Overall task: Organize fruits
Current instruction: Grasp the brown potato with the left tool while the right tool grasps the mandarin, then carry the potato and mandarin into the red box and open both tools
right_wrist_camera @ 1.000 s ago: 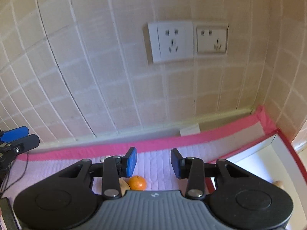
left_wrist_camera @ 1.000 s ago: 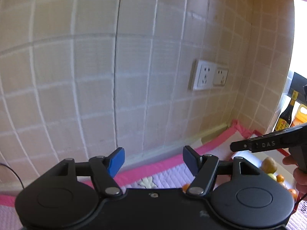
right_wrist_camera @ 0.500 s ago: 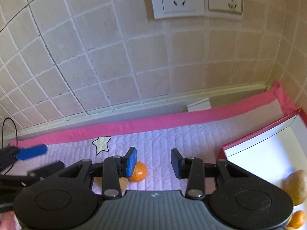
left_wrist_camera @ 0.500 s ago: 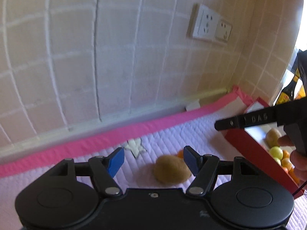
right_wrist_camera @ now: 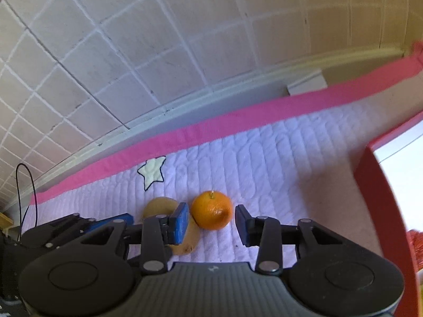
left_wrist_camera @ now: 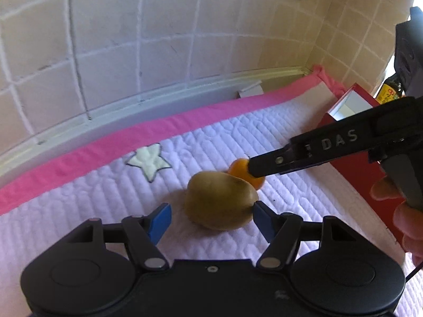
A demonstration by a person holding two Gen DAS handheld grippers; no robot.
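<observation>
On the quilted mat (right_wrist_camera: 277, 163), with both grippers spread and empty, the right gripper (right_wrist_camera: 211, 220) should centre on the orange (right_wrist_camera: 211, 210) before squeezing (it touches the brown fruit (left_wrist_camera: 219, 200) the left gripper (left_wrist_camera: 211, 219) straddles).

My left tongs (left_wrist_camera: 210, 218) sat wide around the potato (left_wrist_camera: 220, 200), my right tongs (right_wrist_camera: 211, 223) around the orange (right_wrist_camera: 211, 210); fruits touched, red box (right_wrist_camera: 380, 198) walled the right, mat (left_wrist_camera: 92, 200) leftward lay free.
</observation>
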